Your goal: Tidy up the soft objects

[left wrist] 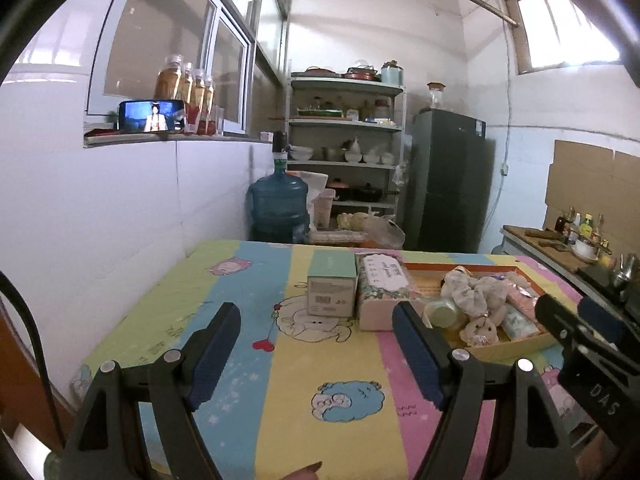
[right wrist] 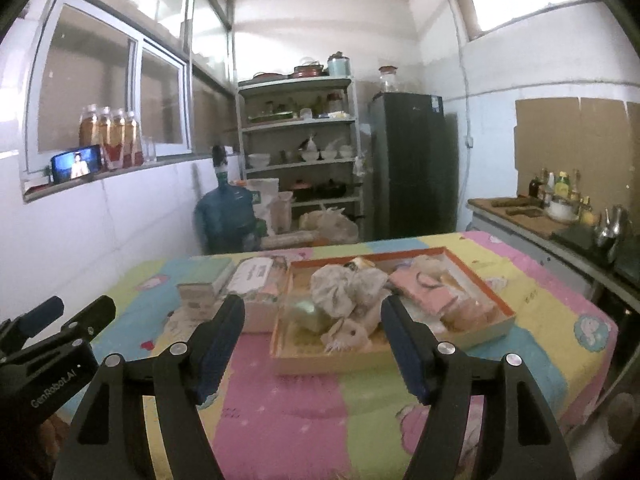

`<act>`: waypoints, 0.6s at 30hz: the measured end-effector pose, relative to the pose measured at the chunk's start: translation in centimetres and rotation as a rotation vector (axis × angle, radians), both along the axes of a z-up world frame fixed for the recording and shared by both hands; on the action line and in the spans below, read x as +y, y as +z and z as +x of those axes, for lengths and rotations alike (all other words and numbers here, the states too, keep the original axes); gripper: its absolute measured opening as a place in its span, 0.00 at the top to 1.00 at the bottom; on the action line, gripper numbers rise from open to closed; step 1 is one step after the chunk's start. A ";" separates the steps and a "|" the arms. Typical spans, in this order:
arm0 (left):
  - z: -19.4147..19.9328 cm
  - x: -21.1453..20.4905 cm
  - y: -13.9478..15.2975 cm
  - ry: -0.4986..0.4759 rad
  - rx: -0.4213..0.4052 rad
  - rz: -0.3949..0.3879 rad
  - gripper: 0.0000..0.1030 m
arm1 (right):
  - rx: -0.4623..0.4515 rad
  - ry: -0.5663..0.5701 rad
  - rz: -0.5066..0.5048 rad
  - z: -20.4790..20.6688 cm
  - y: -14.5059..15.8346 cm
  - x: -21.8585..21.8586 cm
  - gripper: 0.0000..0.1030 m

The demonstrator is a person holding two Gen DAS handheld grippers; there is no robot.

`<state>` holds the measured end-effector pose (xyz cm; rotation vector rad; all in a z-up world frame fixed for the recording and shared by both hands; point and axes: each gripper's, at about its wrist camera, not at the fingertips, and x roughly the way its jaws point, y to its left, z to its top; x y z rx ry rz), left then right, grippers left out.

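A shallow orange-rimmed box [right wrist: 482, 280] lies on the cartoon-print tablecloth [right wrist: 280, 400]. In it are a crumpled pale cloth [right wrist: 344, 284], a small plush bunny [right wrist: 348, 334], a pink pouch [right wrist: 424, 292] and a green-lidded jar [right wrist: 308, 312]. My right gripper [right wrist: 313, 308] is open and empty, hovering just short of the box's near side. My left gripper [left wrist: 316, 316] is open and empty too, over the cloth left of the box [left wrist: 480, 268]. It faces a mint-topped carton [left wrist: 332, 288] and a floral tissue box [left wrist: 380, 292]. The bunny [left wrist: 480, 326] and cloth [left wrist: 468, 288] show at the right of the left wrist view.
A white wall [left wrist: 100, 208] borders the table's left side. Behind the table stand a blue water jug [left wrist: 278, 208], a shelf of dishes [left wrist: 344, 152] and a dark fridge [left wrist: 448, 184]. A counter with bottles [right wrist: 556, 200] runs along the right.
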<state>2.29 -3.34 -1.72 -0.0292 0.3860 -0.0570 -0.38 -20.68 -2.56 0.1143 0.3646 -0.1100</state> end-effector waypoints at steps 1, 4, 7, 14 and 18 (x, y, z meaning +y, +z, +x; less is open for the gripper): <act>-0.5 0.1 0.0 -0.003 -0.003 0.000 0.24 | 0.002 -0.001 0.000 -0.4 0.0 0.3 0.30; -1.4 0.3 0.2 -0.008 -0.005 0.004 0.24 | 0.002 0.002 -0.001 -1.4 0.0 0.9 0.30; -2.2 0.4 0.5 -0.001 -0.009 0.014 0.24 | -0.010 0.002 -0.004 -2.3 0.5 1.5 0.30; -3.4 0.8 0.8 -0.017 -0.017 0.006 0.24 | -0.032 0.008 -0.016 -3.6 1.4 2.4 0.30; -4.0 0.9 1.0 -0.016 -0.025 0.007 0.24 | -0.036 0.016 -0.022 -4.1 1.6 2.9 0.30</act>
